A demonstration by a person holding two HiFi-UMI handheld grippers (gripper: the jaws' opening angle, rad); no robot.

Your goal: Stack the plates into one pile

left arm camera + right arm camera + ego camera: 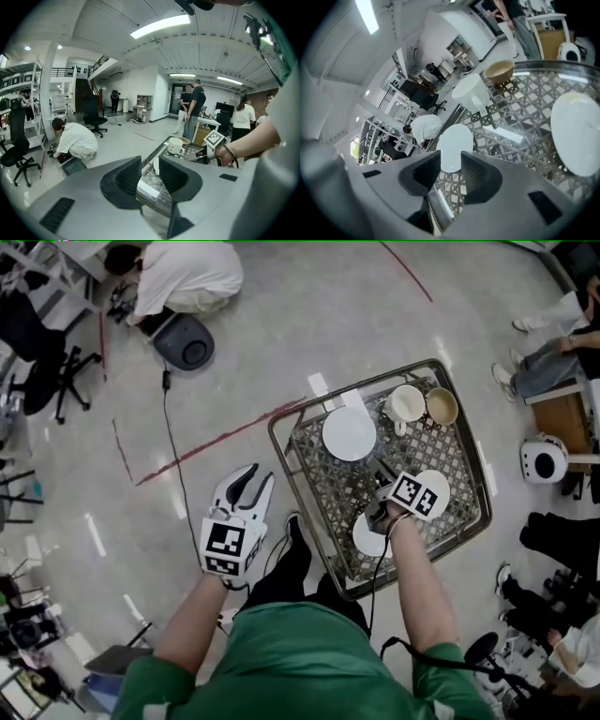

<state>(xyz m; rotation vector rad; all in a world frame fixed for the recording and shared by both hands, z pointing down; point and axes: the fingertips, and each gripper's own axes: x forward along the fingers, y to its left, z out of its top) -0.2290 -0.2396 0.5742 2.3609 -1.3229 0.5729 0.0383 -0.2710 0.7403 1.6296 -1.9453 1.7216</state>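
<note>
- Step, as I read it: R tongs going in for a first plate. Nothing is stacked yet, and 3 plates lie apart on the lattice tabletop.
- R tongs: jaws apart, nothing btwn the pads.
- L tongs: jaws also apart w/ a narrower gap, empty. They hang over the floor off the tabletop's left edge, well apart from every plate.
- Far plate: straight ahead of the R tongs, showing in the gap beyond the tips, not touching them.
- Right-hand plate: lies flat, near the R tongs on their right side. In the head view the marker cube partly covers it.
- Near plate: by the R wrist, behind the tips. The hand hides part of it, so it's prob. flat but I can't be sure.
- White cup & tan bowl: at the far corner, near the far plate's right side.
- Doing it well:
  - Pick one plate as the base & leave it alone.
  - Come in low at the nearest rim, tilted so one pad slips under & the other lands on top.
  - Clamp firmly before lifting, since a smooth thin rim likely slips.
  - Carry it level, clear of the cup, & centre it over the base.
  - Let go only once it rests.
  - L tongs could move in to steady the base.
</note>
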